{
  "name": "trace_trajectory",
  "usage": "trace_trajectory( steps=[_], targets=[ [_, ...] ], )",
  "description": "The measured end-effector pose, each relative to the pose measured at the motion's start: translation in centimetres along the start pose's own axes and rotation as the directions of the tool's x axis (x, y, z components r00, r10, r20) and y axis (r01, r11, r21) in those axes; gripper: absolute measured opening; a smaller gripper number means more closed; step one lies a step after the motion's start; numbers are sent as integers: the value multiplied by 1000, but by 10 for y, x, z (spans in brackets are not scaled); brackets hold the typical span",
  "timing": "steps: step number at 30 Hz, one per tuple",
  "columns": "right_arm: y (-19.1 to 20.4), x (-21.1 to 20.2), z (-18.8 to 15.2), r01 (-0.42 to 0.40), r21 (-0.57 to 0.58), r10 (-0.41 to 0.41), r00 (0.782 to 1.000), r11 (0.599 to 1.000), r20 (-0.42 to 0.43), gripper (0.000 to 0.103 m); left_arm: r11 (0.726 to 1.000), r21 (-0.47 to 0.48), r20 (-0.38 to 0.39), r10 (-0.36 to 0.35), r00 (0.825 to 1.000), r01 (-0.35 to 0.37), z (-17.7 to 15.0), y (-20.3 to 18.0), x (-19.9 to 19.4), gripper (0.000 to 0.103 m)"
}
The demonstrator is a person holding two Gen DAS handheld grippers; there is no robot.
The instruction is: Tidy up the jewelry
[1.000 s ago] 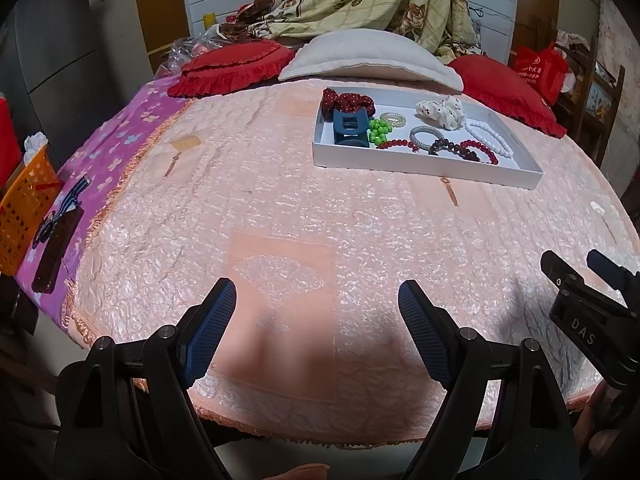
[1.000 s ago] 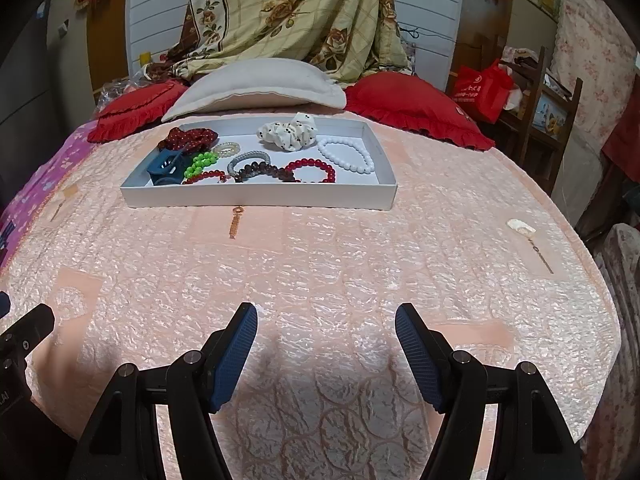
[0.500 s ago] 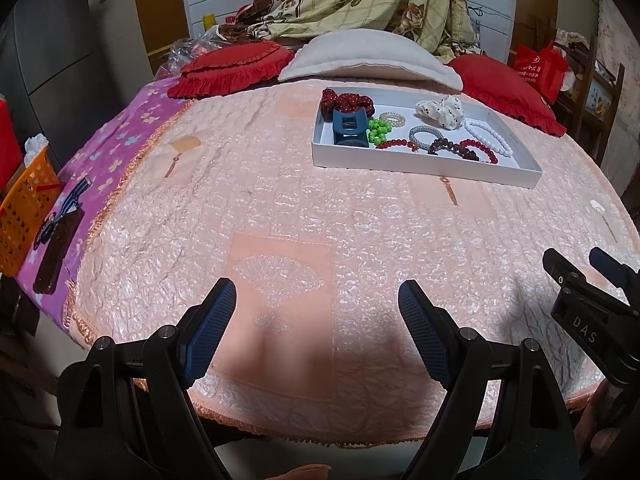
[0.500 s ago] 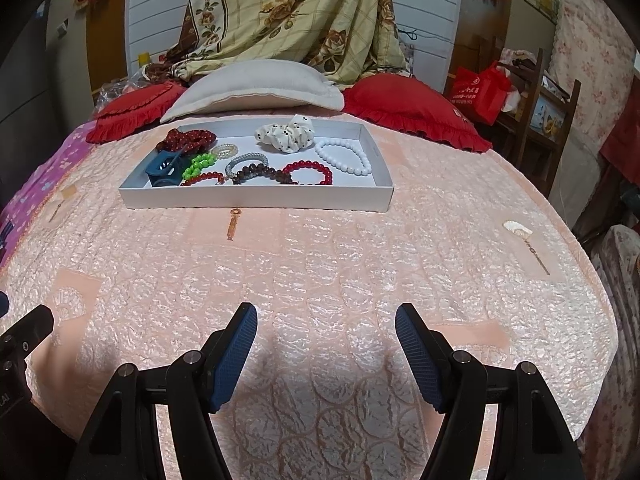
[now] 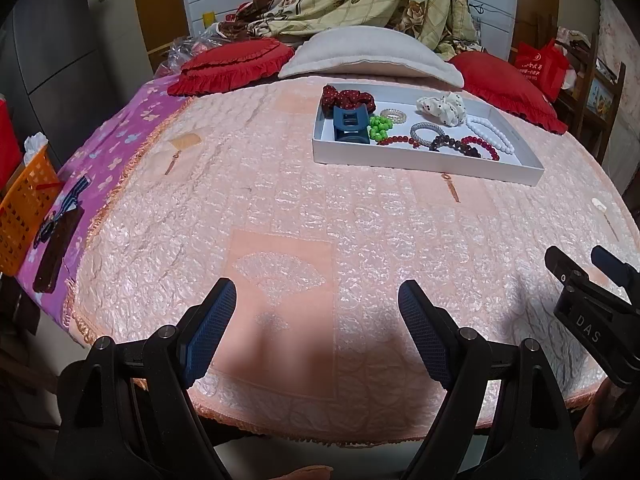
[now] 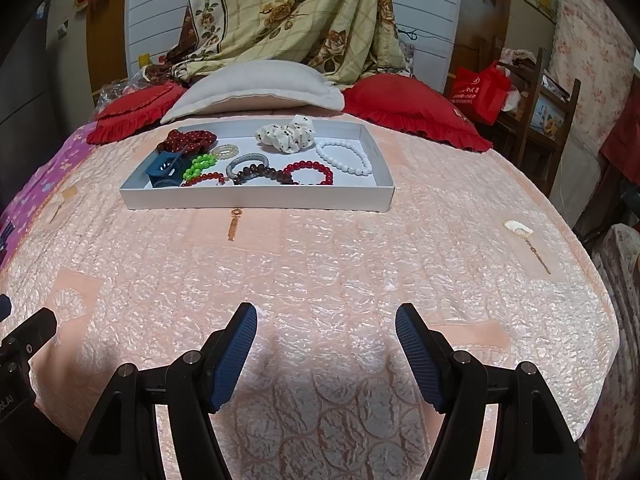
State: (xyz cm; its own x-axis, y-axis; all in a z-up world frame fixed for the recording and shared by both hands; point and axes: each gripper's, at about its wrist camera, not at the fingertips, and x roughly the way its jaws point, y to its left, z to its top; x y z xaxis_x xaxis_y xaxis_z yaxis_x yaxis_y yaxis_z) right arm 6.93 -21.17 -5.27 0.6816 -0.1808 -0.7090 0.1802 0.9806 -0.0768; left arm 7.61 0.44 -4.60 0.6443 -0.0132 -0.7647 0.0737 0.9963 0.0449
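A white tray (image 5: 408, 159) stands far on the peach bedspread, also in the right wrist view (image 6: 256, 197). It holds bead bracelets, scrunchies, hair ties and a blue claw clip (image 5: 351, 123). A gold pendant (image 6: 234, 224) lies just in front of the tray, also in the left wrist view (image 5: 451, 186). A white shell charm (image 6: 518, 229) lies at the right. Another gold piece (image 5: 173, 163) lies at the left. My left gripper (image 5: 316, 328) and right gripper (image 6: 326, 354) are open and empty, low over the near edge of the bed.
Red cushions (image 6: 412, 110) and a white pillow (image 6: 256, 88) lie behind the tray. An orange basket (image 5: 24, 208) and a dark strip (image 5: 56, 252) sit at the left edge. A wooden chair with a red bag (image 6: 480, 88) stands at the right.
Both views have crept slightly back or down; the tray sits a touch farther away. Both grippers stay open and empty.
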Motion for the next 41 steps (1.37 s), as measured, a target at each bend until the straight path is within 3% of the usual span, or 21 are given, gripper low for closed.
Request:
trace_trajectory(
  steps=[21,34,41],
  targets=[
    [6,2,5,-28,-17,28,1000,999,9,70,1000,-7,-20,14,1000,-14,6,7,12,83],
    [14,16,41,-76,-34,76,997,997,21,70,1000,-9,-21,22,1000,-22,37,9,31,83],
    [17,37,48,-103,-38,102,995,994,-18,70,1000,-10,-32,23,999,-23,51,7,50,83]
  ],
)
